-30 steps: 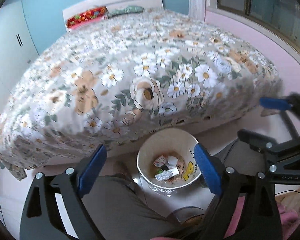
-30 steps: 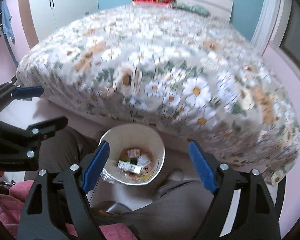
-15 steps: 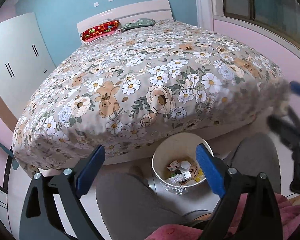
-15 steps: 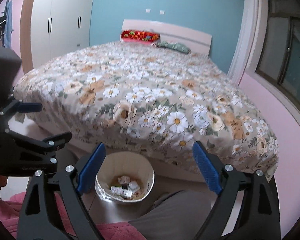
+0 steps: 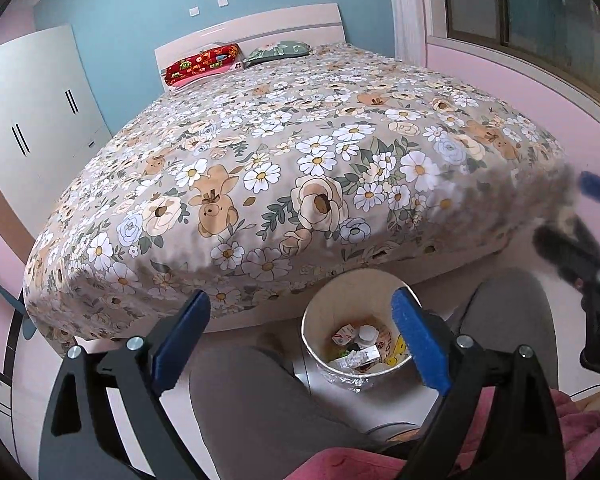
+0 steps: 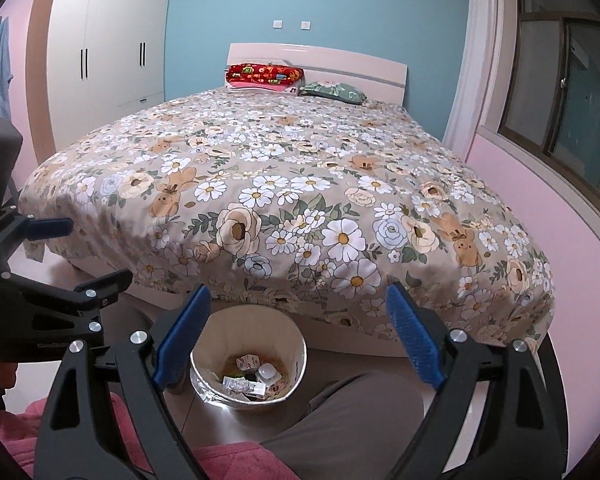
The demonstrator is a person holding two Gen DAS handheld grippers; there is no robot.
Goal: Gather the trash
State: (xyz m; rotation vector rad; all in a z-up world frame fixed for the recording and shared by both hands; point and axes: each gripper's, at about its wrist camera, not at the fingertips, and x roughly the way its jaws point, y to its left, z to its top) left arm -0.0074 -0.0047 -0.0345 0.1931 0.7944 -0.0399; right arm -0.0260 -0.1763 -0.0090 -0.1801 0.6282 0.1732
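Window (image 6: 560,92) w/ frame: right wrist view only.

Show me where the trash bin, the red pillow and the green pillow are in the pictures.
trash bin (image 6: 298,354): right wrist view, inner wall near the right rim.
red pillow (image 6: 262,73): right wrist view, middle of its patterned front.
green pillow (image 5: 280,50): left wrist view, middle of its floral cover.
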